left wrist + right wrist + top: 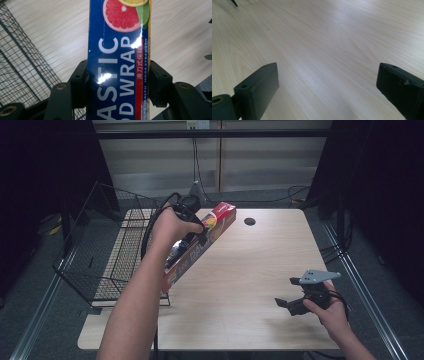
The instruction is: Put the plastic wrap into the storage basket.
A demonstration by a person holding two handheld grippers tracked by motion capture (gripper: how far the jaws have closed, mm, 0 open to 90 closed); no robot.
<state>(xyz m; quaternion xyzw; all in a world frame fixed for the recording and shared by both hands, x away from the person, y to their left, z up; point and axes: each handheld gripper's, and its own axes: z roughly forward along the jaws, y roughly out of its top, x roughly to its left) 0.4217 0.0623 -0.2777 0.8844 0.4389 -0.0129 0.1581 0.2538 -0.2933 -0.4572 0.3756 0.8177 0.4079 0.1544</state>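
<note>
Two grippers noted. Left gripper (117, 82) is clamped across a plastic wrap box (118, 60), held tilted beside the wire basket (107, 255). Right gripper (328, 92) hangs spread wide and empty above the wooden table (250, 270).

The table (260, 285) is pale wood-grain, smooth with a soft sheen. The wrap box (117, 62) looks like glossy printed card, catching bright glare spots. Left of the table's near edge, the basket (107, 265) is thin dark wire mesh. The left gripper (117, 82) and right gripper (327, 92) have matt black, plastic-looking jaws; the right gripper's top plate (314, 276) is flat matt grey.
</note>
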